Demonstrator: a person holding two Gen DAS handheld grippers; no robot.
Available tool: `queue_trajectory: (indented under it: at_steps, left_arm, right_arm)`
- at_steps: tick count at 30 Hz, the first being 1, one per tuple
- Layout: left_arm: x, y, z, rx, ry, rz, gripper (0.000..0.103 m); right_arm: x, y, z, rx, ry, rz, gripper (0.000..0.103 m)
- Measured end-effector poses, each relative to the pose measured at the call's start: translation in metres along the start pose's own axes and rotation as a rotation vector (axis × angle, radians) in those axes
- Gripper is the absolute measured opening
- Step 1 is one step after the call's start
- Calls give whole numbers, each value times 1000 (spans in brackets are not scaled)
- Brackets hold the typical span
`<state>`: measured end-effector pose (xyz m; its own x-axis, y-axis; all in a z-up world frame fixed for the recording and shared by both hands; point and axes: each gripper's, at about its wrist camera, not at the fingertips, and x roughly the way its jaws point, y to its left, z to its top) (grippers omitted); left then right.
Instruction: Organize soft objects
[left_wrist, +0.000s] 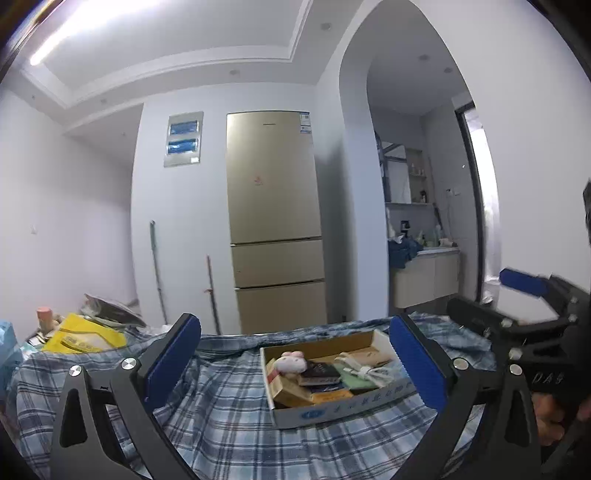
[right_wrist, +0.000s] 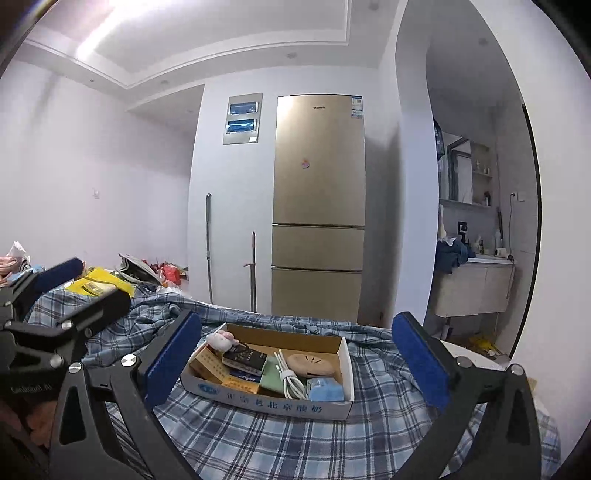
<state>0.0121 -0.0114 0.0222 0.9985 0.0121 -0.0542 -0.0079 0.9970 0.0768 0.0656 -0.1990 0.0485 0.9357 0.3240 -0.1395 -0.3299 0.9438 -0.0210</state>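
Note:
A shallow cardboard box (left_wrist: 332, 413) (right_wrist: 266, 404) sits on a blue plaid cloth (left_wrist: 221, 417) (right_wrist: 295, 443). Inside lie a small pink-and-white plush toy (left_wrist: 291, 362) (right_wrist: 221, 339), a coiled white cable (left_wrist: 369, 371) (right_wrist: 290, 376), a blue soft item (right_wrist: 327, 389), a beige oval item (right_wrist: 314, 363), and small cartons. My left gripper (left_wrist: 295, 369) is open and empty, just short of the box. My right gripper (right_wrist: 295, 369) is open and empty, also before the box. The right gripper (left_wrist: 491, 299) shows at the right of the left wrist view; the left gripper (right_wrist: 88, 284) shows at the left of the right wrist view.
A gold fridge (left_wrist: 273, 221) (right_wrist: 317, 206) stands against the far wall, with two mop handles (left_wrist: 159, 273) (right_wrist: 208, 247) beside it. Yellow bags (left_wrist: 85, 336) (right_wrist: 99, 284) and clutter lie at the left. A sink counter (left_wrist: 428, 273) (right_wrist: 476, 284) is at the right.

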Motion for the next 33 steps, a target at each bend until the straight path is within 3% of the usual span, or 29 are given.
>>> queue_trajectory:
  at_steps: [5,13,33]
  left_arm:
    - [4,1,-11,-3,17,24,103]
    - [14,6,-15,-25,68,23,103]
    - [6,5,-13,-19,41,23,103]
  right_arm:
    - [4,-9,-17,18,-16,-16,103]
    - [14,-18,-25,63,36,-13,103]
    - [16,-16,-27,49,48,-32,103]
